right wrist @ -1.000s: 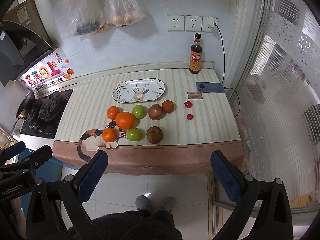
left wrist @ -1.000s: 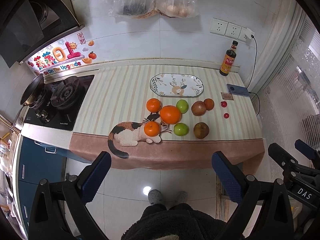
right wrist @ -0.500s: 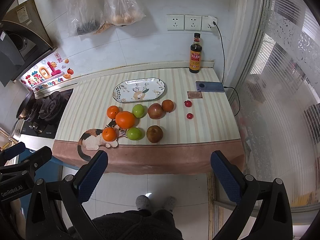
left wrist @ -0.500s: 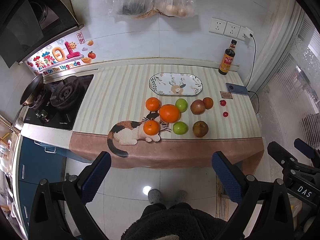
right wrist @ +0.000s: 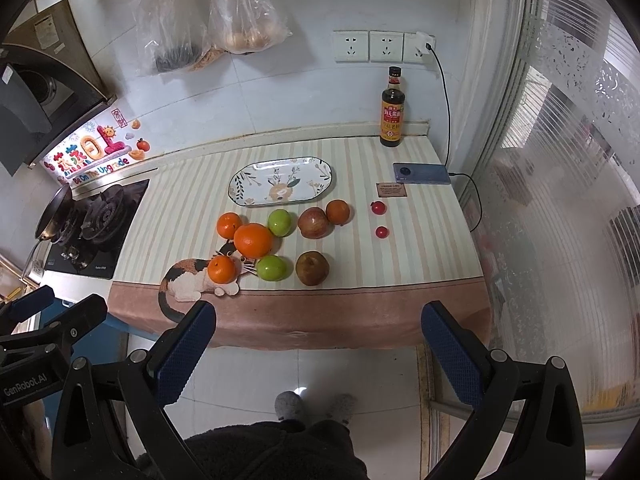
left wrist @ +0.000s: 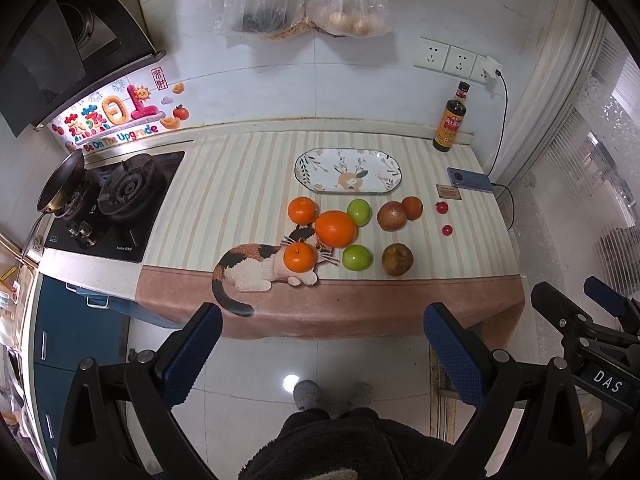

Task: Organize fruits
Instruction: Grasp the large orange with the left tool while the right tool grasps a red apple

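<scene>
Fruits wait on the counter, both grippers wide open

Fruits sit in a bunch on the striped cloth, far ahead of both grippers, toward 12 o'clock. The left gripper has its two blue jaws spread wide. It holds nothing and touches nothing. The right gripper is the same: jaws far apart, nothing between them. Both hang over the floor, in front of the counter's edge.

The big orange is in the middle of the bunch. A small orange touches it at 10 o'clock. Another small orange lies at its 7 o'clock, on the cat picture. One green apple is at its 2 o'clock, and one green apple at its 5 o'clock. A reddish apple touches a small orange. A brown fruit lies nearer the counter's edge. Two tiny red fruits sit apart at 3 o'clock of the bunch.

The flowered plate lies just behind the fruits, with no fruit on it.
</scene>
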`<state>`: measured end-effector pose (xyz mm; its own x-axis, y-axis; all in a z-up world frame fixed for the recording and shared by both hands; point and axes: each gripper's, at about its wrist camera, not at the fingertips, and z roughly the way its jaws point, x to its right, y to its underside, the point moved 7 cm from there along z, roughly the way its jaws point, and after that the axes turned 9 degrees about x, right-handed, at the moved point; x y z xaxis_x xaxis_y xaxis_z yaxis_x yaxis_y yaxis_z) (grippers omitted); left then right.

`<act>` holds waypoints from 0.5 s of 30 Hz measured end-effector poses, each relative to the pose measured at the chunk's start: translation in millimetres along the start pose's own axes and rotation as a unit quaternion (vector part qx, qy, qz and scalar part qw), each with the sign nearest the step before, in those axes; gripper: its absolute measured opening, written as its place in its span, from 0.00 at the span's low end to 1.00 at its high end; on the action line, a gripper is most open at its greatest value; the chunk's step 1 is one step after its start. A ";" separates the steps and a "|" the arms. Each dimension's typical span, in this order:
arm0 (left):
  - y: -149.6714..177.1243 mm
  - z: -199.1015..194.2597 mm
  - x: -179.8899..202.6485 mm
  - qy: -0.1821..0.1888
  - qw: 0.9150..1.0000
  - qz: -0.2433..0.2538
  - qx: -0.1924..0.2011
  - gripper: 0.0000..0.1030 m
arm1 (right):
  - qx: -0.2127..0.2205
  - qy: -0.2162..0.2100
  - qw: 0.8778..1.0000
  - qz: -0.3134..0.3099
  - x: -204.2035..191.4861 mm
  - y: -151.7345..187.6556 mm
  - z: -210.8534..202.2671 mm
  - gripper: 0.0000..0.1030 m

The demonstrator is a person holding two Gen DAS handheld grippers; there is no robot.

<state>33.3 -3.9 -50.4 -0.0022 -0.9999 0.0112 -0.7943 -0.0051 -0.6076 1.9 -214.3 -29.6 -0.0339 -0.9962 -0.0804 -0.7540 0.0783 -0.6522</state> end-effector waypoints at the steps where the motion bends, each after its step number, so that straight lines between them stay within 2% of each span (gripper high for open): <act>1: -3.3 2.0 -3.2 -0.006 1.000 -0.003 0.013 1.00 | 0.001 -0.002 1.000 0.002 4.1 0.4 -1.0 1.00; 3: -6.7 5.7 -12.2 -0.020 0.999 -0.005 0.028 1.00 | 0.006 -0.009 1.000 0.009 1.0 0.1 0.7 1.00; 6: -17.2 23.3 -34.5 -0.060 0.996 -0.006 0.071 1.00 | 0.017 -0.028 0.999 0.033 -5.2 0.2 11.4 1.00; 9: -18.9 45.5 -54.9 -0.086 0.992 0.003 0.087 1.00 | 0.025 -0.044 0.997 0.060 -10.5 3.9 33.5 1.00; 12: -17.7 80.0 -71.4 -0.096 0.993 0.011 0.074 1.00 | 0.010 -0.036 0.996 0.082 -12.0 14.8 68.7 1.00; 15: -14.5 122.1 -80.2 -0.085 0.996 0.016 0.032 1.00 | -0.015 -0.029 0.994 0.102 -12.8 25.1 106.2 1.00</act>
<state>119.2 75.1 -139.5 0.0803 -0.9869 -0.1398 -0.7547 0.0314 -0.6553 53.1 -195.4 -125.0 -0.1511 -0.9560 -0.2517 -0.7551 0.2759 -0.5947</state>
